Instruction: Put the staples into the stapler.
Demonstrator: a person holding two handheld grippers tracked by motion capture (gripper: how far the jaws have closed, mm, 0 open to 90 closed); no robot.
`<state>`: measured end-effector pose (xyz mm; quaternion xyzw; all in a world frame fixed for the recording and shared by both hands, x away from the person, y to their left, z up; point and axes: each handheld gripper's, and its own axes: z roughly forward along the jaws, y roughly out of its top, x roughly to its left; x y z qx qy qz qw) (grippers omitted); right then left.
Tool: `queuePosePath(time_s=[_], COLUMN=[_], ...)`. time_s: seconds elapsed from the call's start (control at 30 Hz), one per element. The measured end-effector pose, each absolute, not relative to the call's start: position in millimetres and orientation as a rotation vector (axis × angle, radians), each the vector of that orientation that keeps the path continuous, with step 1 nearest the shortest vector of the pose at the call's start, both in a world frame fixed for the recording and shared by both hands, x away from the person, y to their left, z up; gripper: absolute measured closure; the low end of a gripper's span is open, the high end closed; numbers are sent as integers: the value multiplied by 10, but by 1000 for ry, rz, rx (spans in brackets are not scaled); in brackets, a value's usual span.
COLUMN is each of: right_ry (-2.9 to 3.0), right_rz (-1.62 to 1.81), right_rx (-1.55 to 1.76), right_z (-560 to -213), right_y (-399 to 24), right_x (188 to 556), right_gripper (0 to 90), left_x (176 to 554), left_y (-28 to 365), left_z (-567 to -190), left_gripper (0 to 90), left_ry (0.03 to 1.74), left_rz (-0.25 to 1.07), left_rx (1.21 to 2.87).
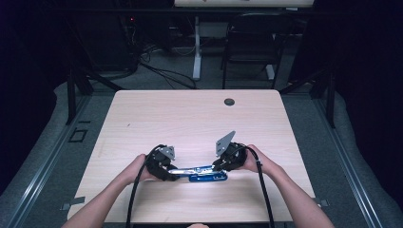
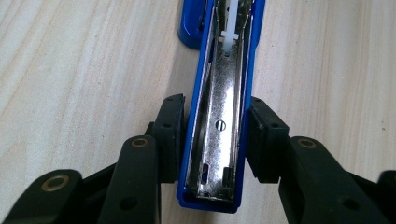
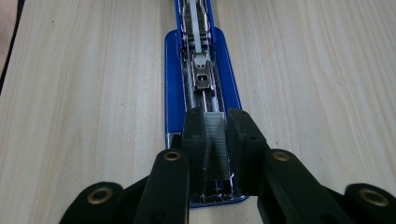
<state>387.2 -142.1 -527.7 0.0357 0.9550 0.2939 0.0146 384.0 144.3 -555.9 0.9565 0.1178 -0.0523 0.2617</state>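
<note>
Work: loading staples into an open blue stapler (image 1: 206, 174) on the table (image 1: 142, 114), near its front edge, between the two hands.
Long axis: the stapler lies left to right across the table; both grippers look along it from opposite ends.
Left gripper (image 2: 215, 135): its jaws pinch the flipped-open cover (image 2: 219, 140) from both sides and hold it.
Right gripper (image 3: 215, 135): its jaws are pressed on a strip of staples (image 3: 215, 149), directly over the channel (image 3: 198, 51) of the base (image 3: 172, 107).
Key relation: the strip seems parallel to the channel and at its near end, so I judge the next move is straight down, then forward.
Nearer hand: the right one, because it carries the strip.
</note>
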Motion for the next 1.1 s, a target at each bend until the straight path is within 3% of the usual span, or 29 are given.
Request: queuePosePath(time_s=[0.77, 1.1], right_ry=[3000, 3001], right_rz=[867, 888], right_rx=[49, 125], right_z=[-5263, -5245], right_y=[-1480, -1514], right_x=[3895, 3920], right_gripper=[777, 711], left_x=[3841, 3840], left_y=[1442, 1442], left_z=[-5560, -5555], left_gripper=[611, 611], left_ry=[322, 321], left_rz=[-146, -138], left_rx=[2590, 2596])
